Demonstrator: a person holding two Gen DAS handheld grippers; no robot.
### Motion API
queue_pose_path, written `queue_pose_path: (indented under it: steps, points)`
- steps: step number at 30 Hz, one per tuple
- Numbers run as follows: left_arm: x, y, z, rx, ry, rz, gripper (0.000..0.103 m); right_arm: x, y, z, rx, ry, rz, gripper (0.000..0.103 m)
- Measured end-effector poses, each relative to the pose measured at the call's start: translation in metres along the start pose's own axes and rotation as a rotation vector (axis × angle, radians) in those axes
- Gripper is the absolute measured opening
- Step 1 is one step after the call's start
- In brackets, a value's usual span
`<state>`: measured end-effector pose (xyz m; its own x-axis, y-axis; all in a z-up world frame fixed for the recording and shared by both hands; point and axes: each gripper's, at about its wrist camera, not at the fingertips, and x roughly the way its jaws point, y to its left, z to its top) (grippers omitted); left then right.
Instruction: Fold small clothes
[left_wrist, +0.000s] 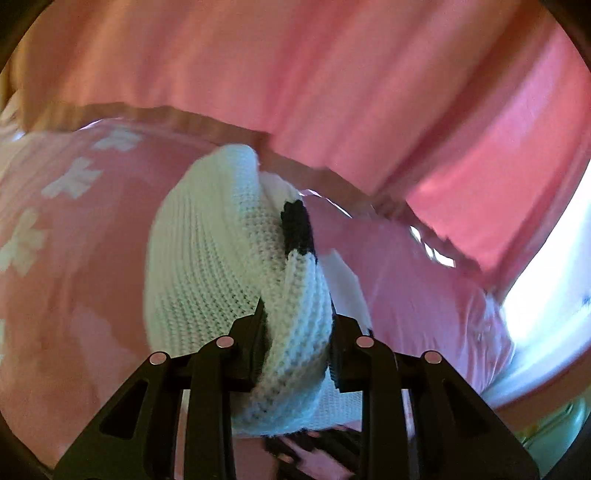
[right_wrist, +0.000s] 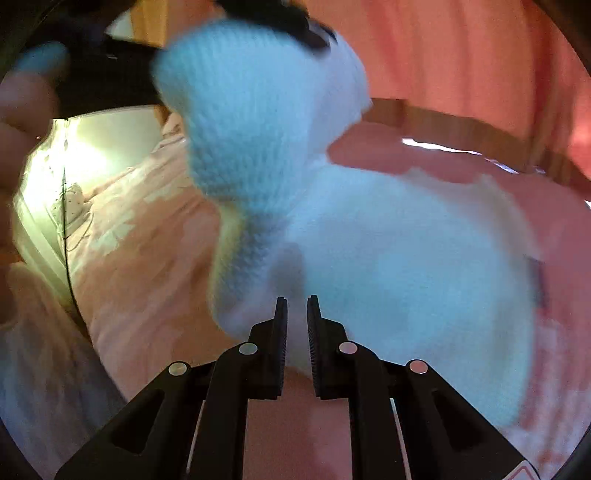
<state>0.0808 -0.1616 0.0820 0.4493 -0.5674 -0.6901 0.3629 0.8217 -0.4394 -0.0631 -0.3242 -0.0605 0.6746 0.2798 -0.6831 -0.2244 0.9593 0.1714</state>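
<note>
Pink floral bedspread (left_wrist: 55, 221), pink curtain (left_wrist: 332, 74), bright window (left_wrist: 554, 266).
</note>
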Motion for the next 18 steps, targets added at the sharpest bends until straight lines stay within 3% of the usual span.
queue_pose_path:
  steps: [4,8,11,13,15,17,18]
  points:
    - [0.047,-0.028,-0.026,0.079,0.113,0.01,0.026,-0.054,-0.061,-0.033,0.177,-0.065,-0.086,0.013]
    - [0.091,-0.041,-0.065,0.178,0.196,0.115,0.032,-0.094,-0.112,-0.043,0.307,-0.133,-0.178,0.023]
    - [0.078,-0.052,-0.08,0.269,0.135,0.156,0.042,-0.115,-0.133,-0.027,0.34,-0.186,-0.185,0.025]
    - [0.047,-0.05,-0.082,0.275,0.082,0.134,0.068,-0.123,-0.133,-0.013,0.316,-0.208,-0.159,0.047]
    - [0.01,-0.04,-0.08,0.242,0.006,0.11,0.087,-0.118,-0.127,0.005,0.241,-0.18,-0.131,0.063]
    - [-0.013,-0.029,-0.079,0.216,-0.059,0.116,0.09,-0.105,-0.118,0.02,0.181,-0.141,-0.091,0.066]
    - [-0.023,-0.015,-0.079,0.191,-0.093,0.161,0.091,-0.094,-0.115,0.027,0.169,-0.112,-0.056,0.07]
